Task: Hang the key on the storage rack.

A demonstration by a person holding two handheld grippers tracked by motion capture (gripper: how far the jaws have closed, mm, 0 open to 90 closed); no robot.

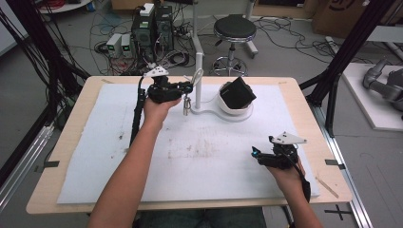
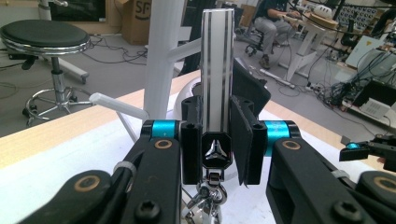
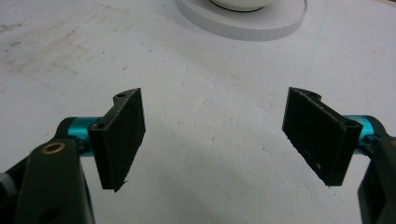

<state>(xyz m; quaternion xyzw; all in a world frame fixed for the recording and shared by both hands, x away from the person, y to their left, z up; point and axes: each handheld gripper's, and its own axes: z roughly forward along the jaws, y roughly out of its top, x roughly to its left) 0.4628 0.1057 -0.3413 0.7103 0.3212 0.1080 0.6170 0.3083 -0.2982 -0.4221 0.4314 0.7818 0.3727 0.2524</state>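
We start at the left of the high view. The left gripper (image 1: 186,88) is at the far side of the white mat (image 1: 95,156), clenched on a keychain strap (image 2: 217,70), a pale band with two dark stripes. In the left gripper view the strap rises upright between the pads, with its black emblem clasp (image 2: 216,152) and metal ring (image 2: 205,196) hanging below the jaws. Just beside it stands the white hanger stand (image 1: 197,88), its pegs (image 2: 116,105) near the strap.

We judge the step in hand to be hanging the keychain on the stand. The next move calls for guiding the strap's loop over a peg before release.

Right of the post, a black box (image 1: 237,93) sits tilted in the stand's round base (image 1: 230,111).

Farther right and nearer us, the right gripper (image 1: 256,153) rests low over the mat, jaws spread wide with nothing between them.
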